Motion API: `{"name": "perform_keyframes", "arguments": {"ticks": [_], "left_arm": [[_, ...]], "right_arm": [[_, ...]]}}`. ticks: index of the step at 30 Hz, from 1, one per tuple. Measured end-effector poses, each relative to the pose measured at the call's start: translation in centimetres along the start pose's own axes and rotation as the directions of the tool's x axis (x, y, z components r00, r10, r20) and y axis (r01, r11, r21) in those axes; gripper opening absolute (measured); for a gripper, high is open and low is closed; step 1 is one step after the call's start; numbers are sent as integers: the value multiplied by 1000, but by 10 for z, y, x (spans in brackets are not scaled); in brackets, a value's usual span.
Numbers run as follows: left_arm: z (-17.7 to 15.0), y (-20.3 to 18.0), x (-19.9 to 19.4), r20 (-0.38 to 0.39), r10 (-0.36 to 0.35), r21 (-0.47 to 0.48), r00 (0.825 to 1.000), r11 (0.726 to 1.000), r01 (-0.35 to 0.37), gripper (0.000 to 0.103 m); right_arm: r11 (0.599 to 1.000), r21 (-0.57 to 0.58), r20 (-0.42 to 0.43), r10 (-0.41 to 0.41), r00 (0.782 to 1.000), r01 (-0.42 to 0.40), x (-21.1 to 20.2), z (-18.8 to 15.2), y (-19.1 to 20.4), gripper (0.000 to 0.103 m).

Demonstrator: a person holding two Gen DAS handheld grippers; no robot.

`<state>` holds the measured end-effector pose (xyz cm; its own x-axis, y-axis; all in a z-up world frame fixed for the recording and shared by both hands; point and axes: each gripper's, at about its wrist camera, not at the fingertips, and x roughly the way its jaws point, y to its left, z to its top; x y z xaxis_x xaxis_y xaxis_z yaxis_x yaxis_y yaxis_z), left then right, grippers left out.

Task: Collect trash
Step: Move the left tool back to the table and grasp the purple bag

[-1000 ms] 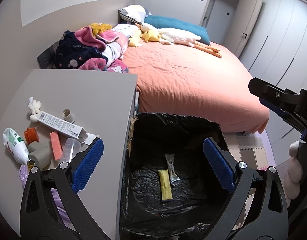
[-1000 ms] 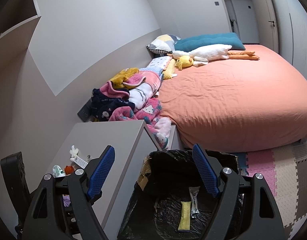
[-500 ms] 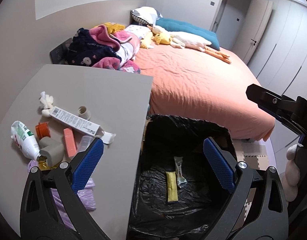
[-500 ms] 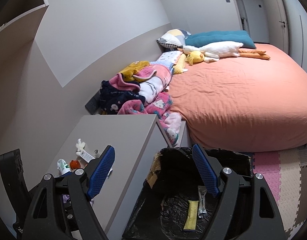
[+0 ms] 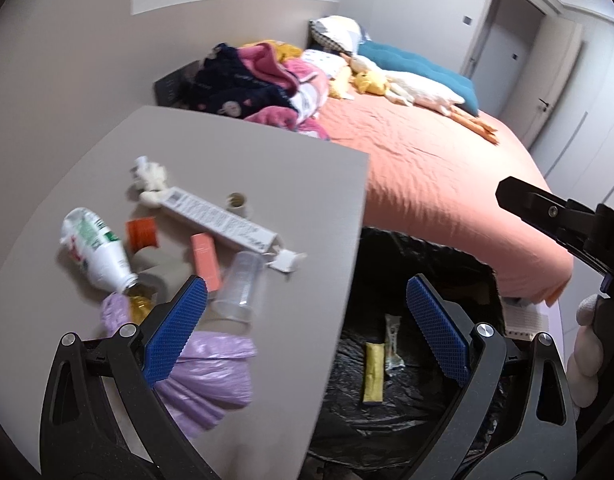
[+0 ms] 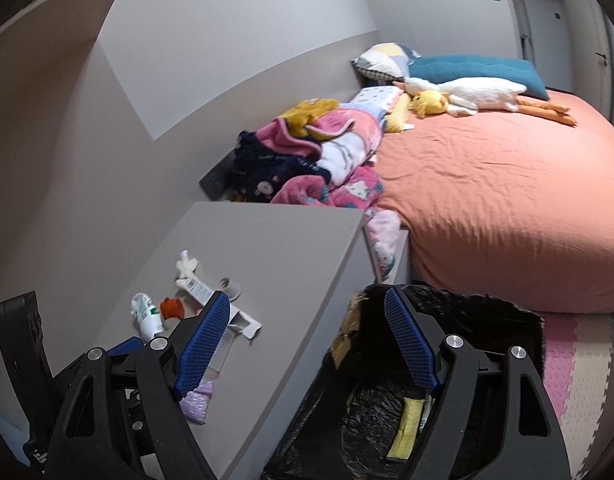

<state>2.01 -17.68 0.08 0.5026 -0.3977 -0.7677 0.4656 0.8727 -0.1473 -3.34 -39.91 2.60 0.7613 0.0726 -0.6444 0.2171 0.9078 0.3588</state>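
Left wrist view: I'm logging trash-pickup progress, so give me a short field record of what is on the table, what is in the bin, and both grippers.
surface: grey table
on table: white bottle lying down, long carton, orange cap, salmon box, clear cup, purple bag, white tissue wad
bin: black-lined trash bin beside the table edge
in bin: yellow packet, clear wrapper
left gripper: fingers open, empty, straddling the table edge and bin
right gripper: fingers open, empty

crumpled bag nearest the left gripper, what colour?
Pale lilac purple bag, plain, no print visible; clearest in the left wrist view.
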Motion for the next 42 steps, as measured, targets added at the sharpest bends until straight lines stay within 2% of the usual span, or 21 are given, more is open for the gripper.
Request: {"name": "perform_keyframes", "arguments": {"ticks": [11, 23, 27, 30, 32, 42], "left_arm": [[-20, 49, -7, -20, 89, -114, 996, 989, -90, 96], [-45, 88, -5, -55, 177, -217, 983, 959, -184, 95], [-51, 99, 0, -83, 189, -245, 979, 948, -203, 83], [-56, 107, 7, -119, 165, -276, 979, 942, -192, 70], [-60, 112, 12, -142, 155, -299, 978, 935, -192, 67], [-65, 121, 19, -167, 158, -313, 973, 927, -205, 37]], "right_arm": [[994, -77, -90, 72, 993, -79, 30, -9, 39, 80], [981, -135, -183, 113, 977, -139, 65, -27, 74, 80], [978, -143, -209, 118, 971, -150, 76, -33, 82, 80], [977, -145, -231, 121, 965, -157, 86, -37, 86, 80], [976, -148, -243, 122, 962, -161, 91, -41, 89, 80], [975, -143, -305, 117, 945, -167, 120, -56, 100, 80]]}}
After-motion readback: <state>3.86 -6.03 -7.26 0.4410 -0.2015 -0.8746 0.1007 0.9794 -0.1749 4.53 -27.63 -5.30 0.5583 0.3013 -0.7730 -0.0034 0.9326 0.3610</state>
